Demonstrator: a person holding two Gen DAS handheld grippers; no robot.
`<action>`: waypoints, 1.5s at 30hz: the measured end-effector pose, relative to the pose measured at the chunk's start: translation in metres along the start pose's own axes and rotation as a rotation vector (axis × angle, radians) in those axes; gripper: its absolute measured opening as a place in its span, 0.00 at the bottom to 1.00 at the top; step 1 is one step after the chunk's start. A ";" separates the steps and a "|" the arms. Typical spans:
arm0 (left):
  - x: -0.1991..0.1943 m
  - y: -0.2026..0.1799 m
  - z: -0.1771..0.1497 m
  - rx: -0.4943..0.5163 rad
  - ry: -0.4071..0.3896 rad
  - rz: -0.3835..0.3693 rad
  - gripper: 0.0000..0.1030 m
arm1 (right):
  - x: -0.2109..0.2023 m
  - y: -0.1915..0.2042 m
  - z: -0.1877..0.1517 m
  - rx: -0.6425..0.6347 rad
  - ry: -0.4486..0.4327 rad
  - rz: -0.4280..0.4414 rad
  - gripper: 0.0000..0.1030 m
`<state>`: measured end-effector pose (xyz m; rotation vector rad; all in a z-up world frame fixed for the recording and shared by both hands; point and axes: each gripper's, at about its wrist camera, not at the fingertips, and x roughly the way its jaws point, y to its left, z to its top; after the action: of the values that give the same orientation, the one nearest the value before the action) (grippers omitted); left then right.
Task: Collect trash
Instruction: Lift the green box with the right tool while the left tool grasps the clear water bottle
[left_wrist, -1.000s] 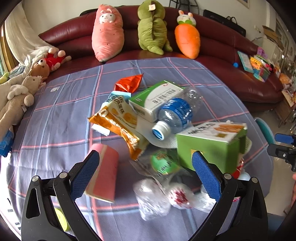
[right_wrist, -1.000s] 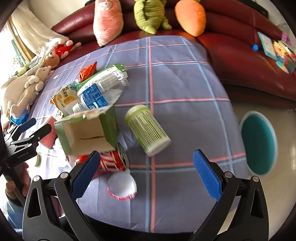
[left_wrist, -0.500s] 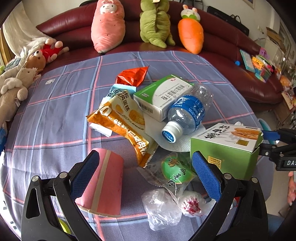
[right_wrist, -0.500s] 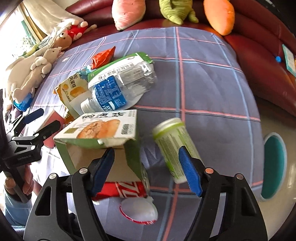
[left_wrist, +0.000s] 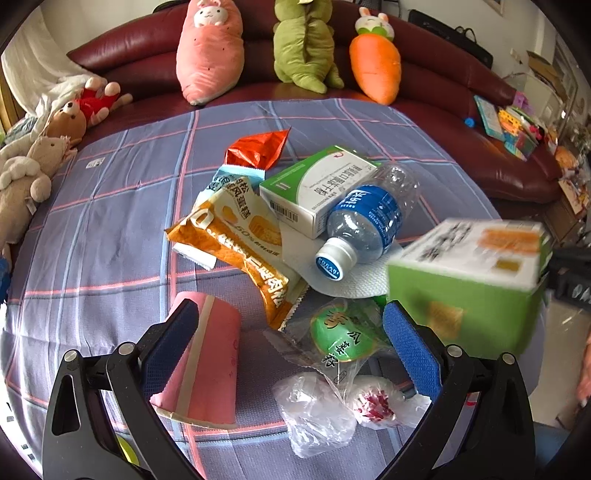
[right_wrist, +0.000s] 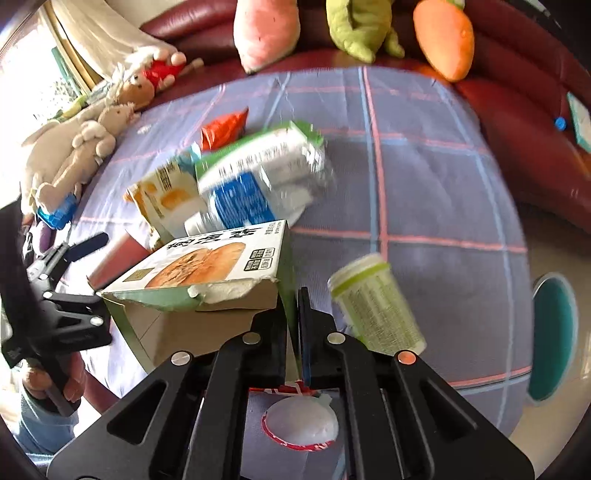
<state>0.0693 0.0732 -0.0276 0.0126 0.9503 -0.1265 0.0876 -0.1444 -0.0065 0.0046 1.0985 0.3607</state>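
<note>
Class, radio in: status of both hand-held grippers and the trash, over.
Right hand-held gripper shut on green carton wall. Left hand-held gripper open, over pink paper cup. Water bottle, wrappers crowd the pile.

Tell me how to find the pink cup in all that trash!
Look at the table with the purple checked cloth in front of the red sofa. The trash sits in a heap in the middle; the pink cup lies tipped on its side at the near left edge, by the left tongs. It is the only plain pink thing, with a pale stripe.
</note>
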 end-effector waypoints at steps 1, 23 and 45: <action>-0.001 -0.001 0.001 0.003 -0.001 0.000 0.97 | -0.006 -0.001 0.003 -0.003 -0.013 -0.007 0.05; 0.090 -0.091 0.089 0.265 0.139 -0.065 0.80 | -0.036 -0.131 0.042 0.191 -0.127 -0.144 0.05; 0.094 -0.106 0.079 0.266 0.115 0.001 0.71 | -0.013 -0.184 0.016 0.314 -0.117 -0.064 0.06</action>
<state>0.1755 -0.0470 -0.0529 0.2684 1.0422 -0.2525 0.1485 -0.3190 -0.0216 0.2657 1.0277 0.1260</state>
